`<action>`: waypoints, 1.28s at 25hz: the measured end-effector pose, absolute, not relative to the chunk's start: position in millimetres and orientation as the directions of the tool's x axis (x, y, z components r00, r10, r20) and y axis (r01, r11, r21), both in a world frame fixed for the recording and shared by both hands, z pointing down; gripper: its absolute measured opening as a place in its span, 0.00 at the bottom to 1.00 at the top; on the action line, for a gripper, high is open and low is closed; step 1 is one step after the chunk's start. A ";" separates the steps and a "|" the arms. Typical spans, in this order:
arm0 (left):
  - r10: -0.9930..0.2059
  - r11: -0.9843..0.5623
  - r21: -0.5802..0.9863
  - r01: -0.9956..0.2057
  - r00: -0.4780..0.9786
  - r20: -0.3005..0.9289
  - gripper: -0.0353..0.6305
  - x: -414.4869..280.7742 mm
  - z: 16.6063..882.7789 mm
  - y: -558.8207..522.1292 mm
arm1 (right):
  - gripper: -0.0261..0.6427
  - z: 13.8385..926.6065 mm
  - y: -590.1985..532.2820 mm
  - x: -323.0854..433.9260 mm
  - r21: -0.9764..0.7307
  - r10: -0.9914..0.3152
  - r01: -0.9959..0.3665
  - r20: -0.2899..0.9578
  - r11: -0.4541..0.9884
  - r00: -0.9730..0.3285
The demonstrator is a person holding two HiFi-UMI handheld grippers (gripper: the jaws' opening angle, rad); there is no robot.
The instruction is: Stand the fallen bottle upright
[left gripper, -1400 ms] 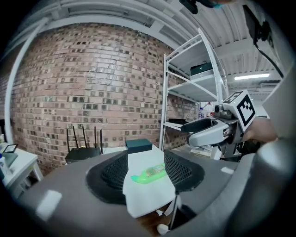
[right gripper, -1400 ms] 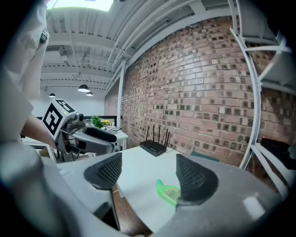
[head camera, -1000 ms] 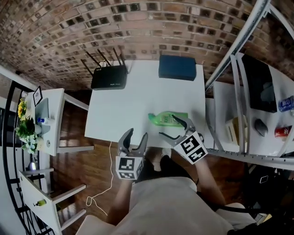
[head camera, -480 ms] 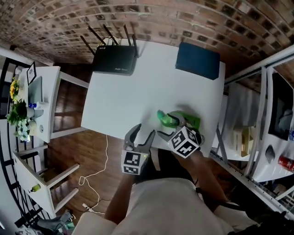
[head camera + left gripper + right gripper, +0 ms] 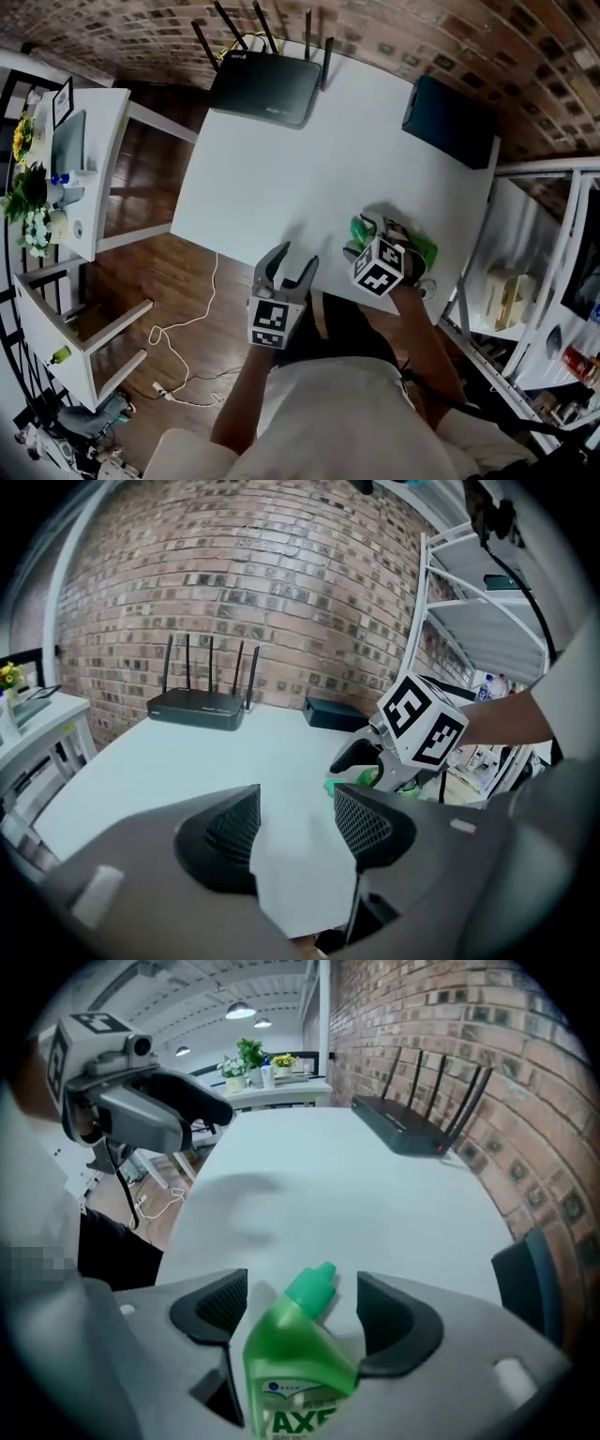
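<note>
A green bottle with a green cap lies on its side near the front right of the white table. My right gripper points steeply down over it. Its jaws are wide apart on either side of the bottle's neck, with a gap showing beside the cap on each side. My left gripper hovers open at the table's front edge, with only bare table between its pads. From the left gripper view, the bottle is mostly hidden behind the right gripper's marker cube.
A black router with antennas stands at the table's back left, and a dark blue box at the back right. A white side table with flowers is to the left, a metal shelf to the right, and a cable on the floor.
Both grippers have come down toward the table. The right one has tipped downward and now straddles the bottle's neck. The bottle has stayed lying where it was.
</note>
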State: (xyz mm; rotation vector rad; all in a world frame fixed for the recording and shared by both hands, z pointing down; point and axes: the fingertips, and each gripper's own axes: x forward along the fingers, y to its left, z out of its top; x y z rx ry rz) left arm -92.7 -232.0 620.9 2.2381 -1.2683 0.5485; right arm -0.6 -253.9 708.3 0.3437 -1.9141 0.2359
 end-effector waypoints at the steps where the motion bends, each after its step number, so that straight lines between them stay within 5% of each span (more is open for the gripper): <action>1: -0.666 -0.433 0.231 -0.871 0.482 0.570 0.44 -95.9 622.7 -231.0 | 0.57 711.6 -254.5 -1.1 0.019 -0.128 -0.327 0.941 0.945 -0.314; 10: -0.657 -0.433 0.258 -0.864 0.498 0.566 0.44 -104.9 625.5 -229.9 | 0.43 728.4 -252.1 -5.0 -0.065 -0.019 -0.349 0.972 0.935 -0.234; 18: -0.665 -0.446 0.255 -0.858 0.509 0.547 0.44 -106.7 612.5 -241.3 | 0.33 719.7 -250.1 -8.3 -0.074 -0.054 -0.421 0.957 0.904 -0.284; 32: -0.619 -0.609 0.199 -0.768 0.617 0.487 0.44 -47.2 561.1 -254.7 | 0.26 600.9 -253.6 29.1 -0.193 -0.296 -0.589 0.719 0.785 -0.629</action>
